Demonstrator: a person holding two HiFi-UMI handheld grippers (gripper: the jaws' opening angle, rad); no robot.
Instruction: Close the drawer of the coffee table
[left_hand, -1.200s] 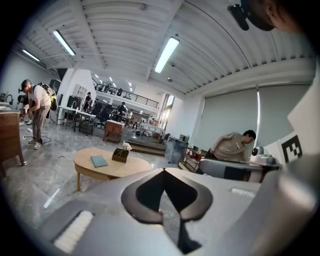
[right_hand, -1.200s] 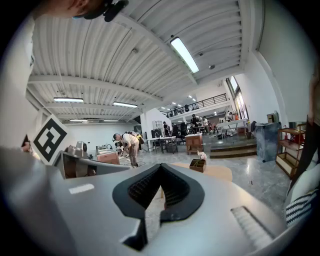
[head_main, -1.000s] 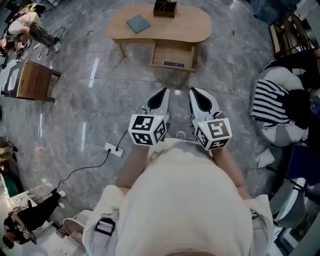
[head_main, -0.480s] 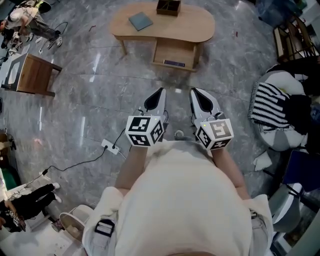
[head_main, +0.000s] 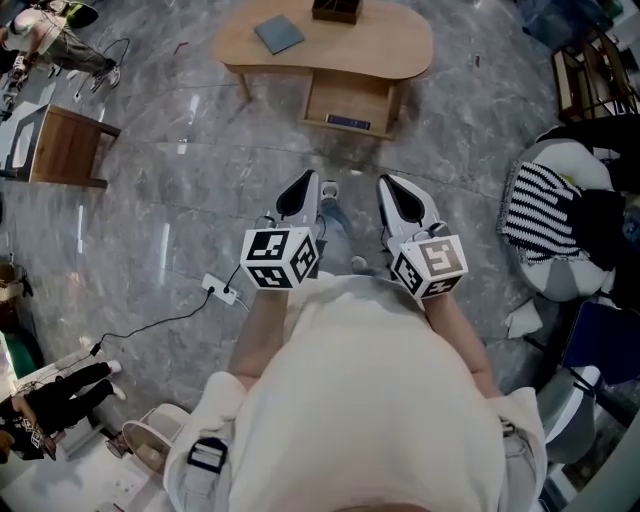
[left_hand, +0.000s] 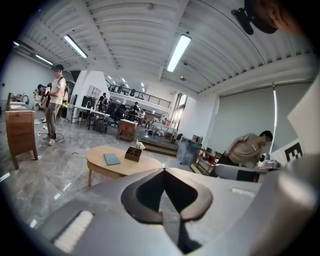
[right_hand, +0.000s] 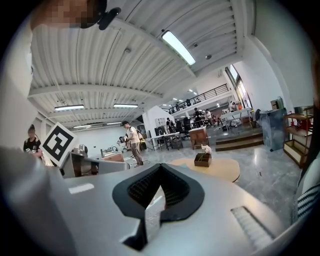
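Note:
The oval wooden coffee table (head_main: 400, 45) stands on the floor ahead of me, with a blue book (head_main: 278, 35) and a dark box (head_main: 335, 10) on top. Its drawer (head_main: 347, 95) is pulled out toward me, with a dark flat item at its front edge. My left gripper (head_main: 305, 180) and right gripper (head_main: 388, 185) are side by side in the air, both shut and empty, well short of the drawer. In the left gripper view the table (left_hand: 122, 167) lies beyond the left gripper (left_hand: 163, 170). The right gripper (right_hand: 160, 166) also faces the table (right_hand: 220, 170).
A small wooden side table (head_main: 60, 150) stands at the left. A white power strip (head_main: 222, 294) with a cable lies on the marble floor near my left side. A striped cushion (head_main: 545, 205) on a seat is at the right. Several people are in the background.
Both grippers have edged forward toward the table, the left one shifting a little leftward. Their jaws stayed shut.

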